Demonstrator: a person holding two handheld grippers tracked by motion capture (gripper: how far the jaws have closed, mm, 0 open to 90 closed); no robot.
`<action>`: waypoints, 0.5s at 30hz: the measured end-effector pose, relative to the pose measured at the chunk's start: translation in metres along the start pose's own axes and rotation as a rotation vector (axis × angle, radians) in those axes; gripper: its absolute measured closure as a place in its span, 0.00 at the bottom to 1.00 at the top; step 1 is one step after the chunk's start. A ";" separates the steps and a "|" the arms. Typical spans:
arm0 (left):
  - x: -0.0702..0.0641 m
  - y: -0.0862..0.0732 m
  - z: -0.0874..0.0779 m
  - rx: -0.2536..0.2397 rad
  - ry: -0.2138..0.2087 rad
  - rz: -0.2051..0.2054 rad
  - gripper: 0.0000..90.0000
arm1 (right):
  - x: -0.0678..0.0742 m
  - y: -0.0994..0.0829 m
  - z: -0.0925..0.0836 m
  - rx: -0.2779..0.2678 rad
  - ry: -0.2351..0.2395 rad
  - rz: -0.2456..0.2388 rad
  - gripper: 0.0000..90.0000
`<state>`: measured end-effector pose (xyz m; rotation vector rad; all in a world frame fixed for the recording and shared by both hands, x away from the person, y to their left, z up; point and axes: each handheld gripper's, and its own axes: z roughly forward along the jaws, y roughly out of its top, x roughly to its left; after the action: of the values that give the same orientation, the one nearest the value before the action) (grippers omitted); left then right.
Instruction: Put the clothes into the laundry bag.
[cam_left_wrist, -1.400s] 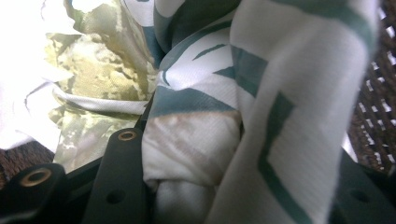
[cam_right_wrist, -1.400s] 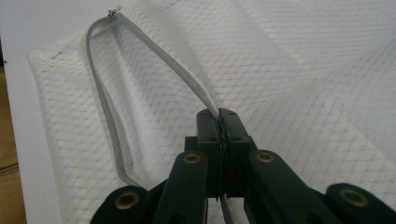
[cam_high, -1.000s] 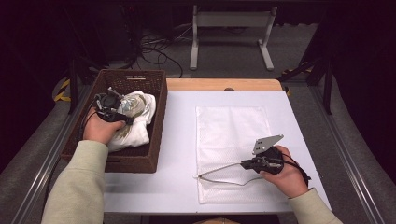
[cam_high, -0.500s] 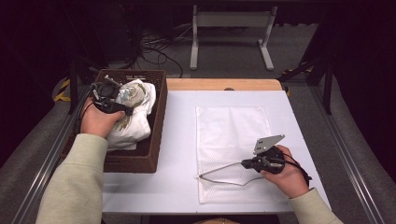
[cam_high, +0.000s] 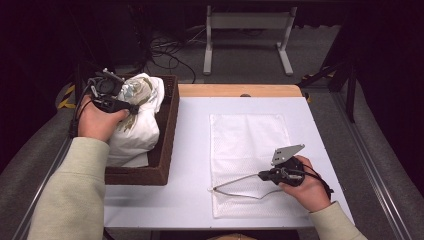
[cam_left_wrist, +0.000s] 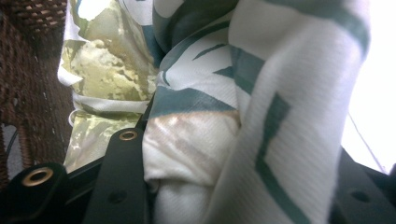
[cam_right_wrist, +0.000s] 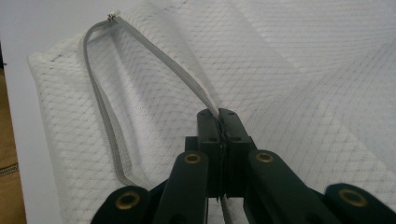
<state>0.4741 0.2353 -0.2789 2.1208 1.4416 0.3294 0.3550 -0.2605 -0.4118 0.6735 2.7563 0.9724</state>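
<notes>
Lifting a bunched white garment (cam_high: 135, 117) with green print out of the brown wicker basket (cam_high: 165, 145): left tool (cam_high: 131, 107) is clamped on the cloth, folds packed between its jaws in the left gripper view, bundle (cam_left_wrist: 224, 116) raised above the basket rim but not clear of it. Right tool (cam_high: 264, 175) is closed on the upper zipper edge (cam_right_wrist: 154, 60) of the white mesh laundry bag (cam_high: 250, 145), which lies flat on the white bench (cam_high: 190, 150); that edge is held up so the mouth gapes toward the basket side. Judged progress: bag opened and garment grasped, roughly the first half. Left to do: carry the garment across the bench, feed it into the mouth, release, zip shut. Garment and bag mouth are well apart, basket wall between them.
</notes>
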 end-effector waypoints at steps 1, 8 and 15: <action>-0.001 0.001 -0.002 -0.003 0.001 0.002 0.62 | 0.000 0.000 0.000 0.000 0.000 0.000 0.99; -0.008 0.011 -0.019 -0.031 0.006 0.020 0.62 | 0.000 0.000 0.000 0.001 0.001 0.001 0.99; -0.015 0.019 -0.030 -0.042 -0.003 0.034 0.62 | 0.000 0.000 0.000 0.000 0.003 0.001 0.99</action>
<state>0.4680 0.2251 -0.2417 2.1134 1.3864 0.3655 0.3548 -0.2605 -0.4114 0.6743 2.7585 0.9748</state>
